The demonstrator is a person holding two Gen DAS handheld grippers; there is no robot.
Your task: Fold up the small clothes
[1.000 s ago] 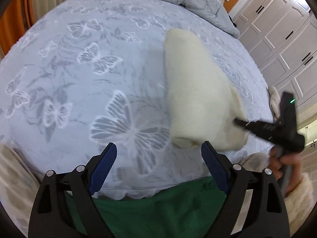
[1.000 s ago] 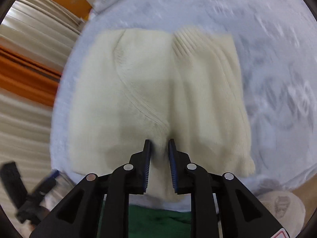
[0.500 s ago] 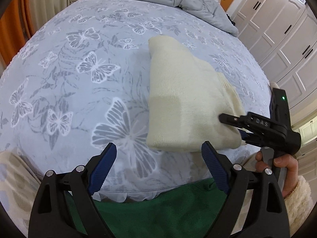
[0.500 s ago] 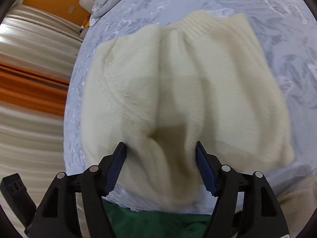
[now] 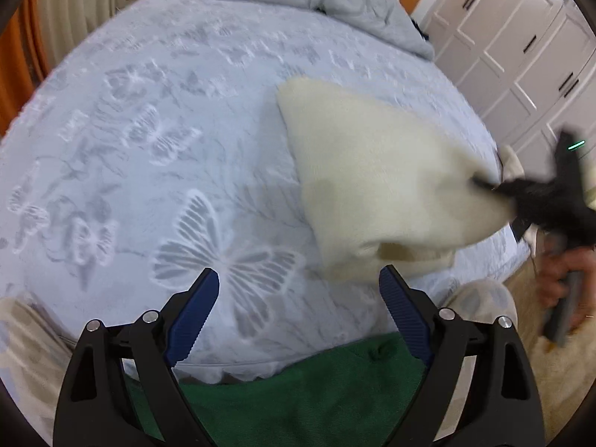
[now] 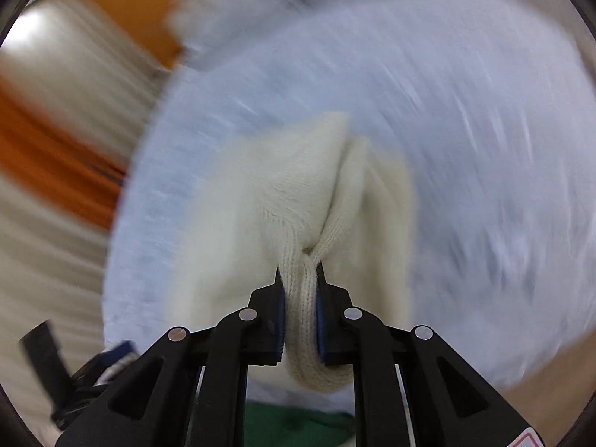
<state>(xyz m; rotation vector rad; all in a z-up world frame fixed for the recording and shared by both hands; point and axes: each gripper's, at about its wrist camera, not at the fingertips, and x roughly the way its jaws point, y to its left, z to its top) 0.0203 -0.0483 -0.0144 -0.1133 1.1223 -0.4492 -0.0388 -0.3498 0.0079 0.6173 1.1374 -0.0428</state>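
Right gripper (image 6: pixel 301 298): we see its fingers clamped on a bunched fold of the cream sweater (image 5: pixel 376 182).
Left gripper (image 5: pixel 300 298): fingers wide apart, holding nothing.
Sweater: on the butterfly bedspread (image 5: pixel 156 156), at 2 o'clock from our left gripper.

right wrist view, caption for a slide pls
Right claw shut on a bunched fold of the cream knit sweater over the bedspread.

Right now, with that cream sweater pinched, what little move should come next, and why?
Probably lift and carry the pinched edge across: the right gripper is shut on the cream knit sweater, bunching it, while the left gripper hangs open over the butterfly bedspread.
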